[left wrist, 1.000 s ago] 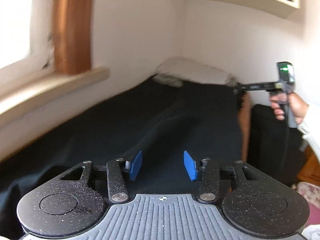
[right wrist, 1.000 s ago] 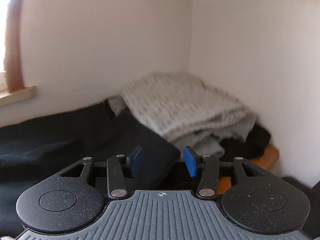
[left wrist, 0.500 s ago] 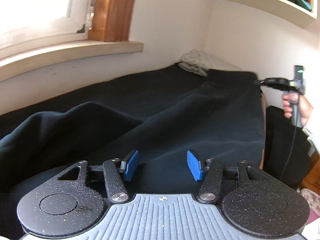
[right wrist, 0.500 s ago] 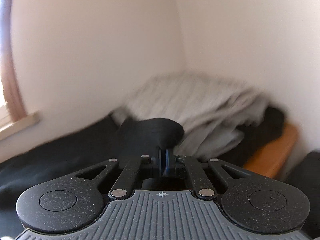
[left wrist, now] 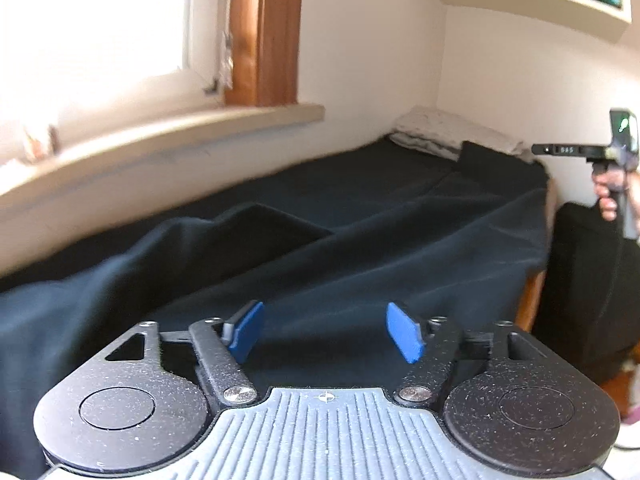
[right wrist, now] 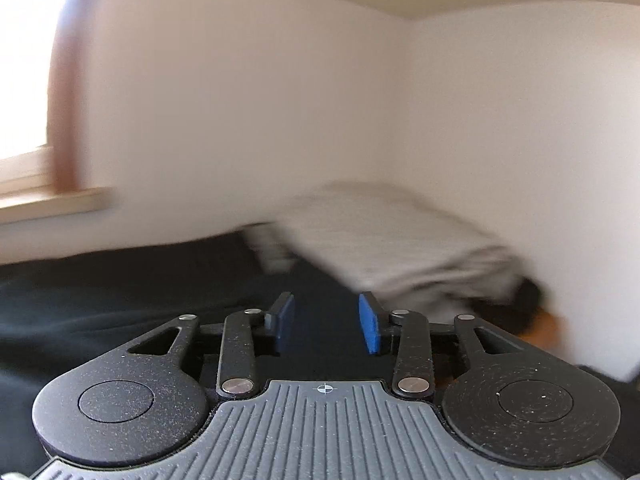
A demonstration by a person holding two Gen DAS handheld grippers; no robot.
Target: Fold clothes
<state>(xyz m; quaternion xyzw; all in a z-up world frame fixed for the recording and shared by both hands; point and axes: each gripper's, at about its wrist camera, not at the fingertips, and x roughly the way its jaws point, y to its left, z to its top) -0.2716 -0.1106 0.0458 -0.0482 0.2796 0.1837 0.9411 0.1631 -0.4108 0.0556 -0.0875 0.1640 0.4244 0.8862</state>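
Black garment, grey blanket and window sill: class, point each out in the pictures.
black garment [left wrist: 400, 248], left wrist view, its spread middle.
grey blanket [right wrist: 392, 240], right wrist view, blurred top surface.
window sill [left wrist: 180, 136], left wrist view, its front edge.

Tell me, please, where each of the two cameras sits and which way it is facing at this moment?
Left wrist: sits behind the open left gripper, facing along the black garment toward the room corner; the hand holding the right gripper shows at right.
Right wrist: sits behind the open right gripper, facing the blurred grey blanket; no hand shows.
Shared: garment, grey blanket, windowsill.
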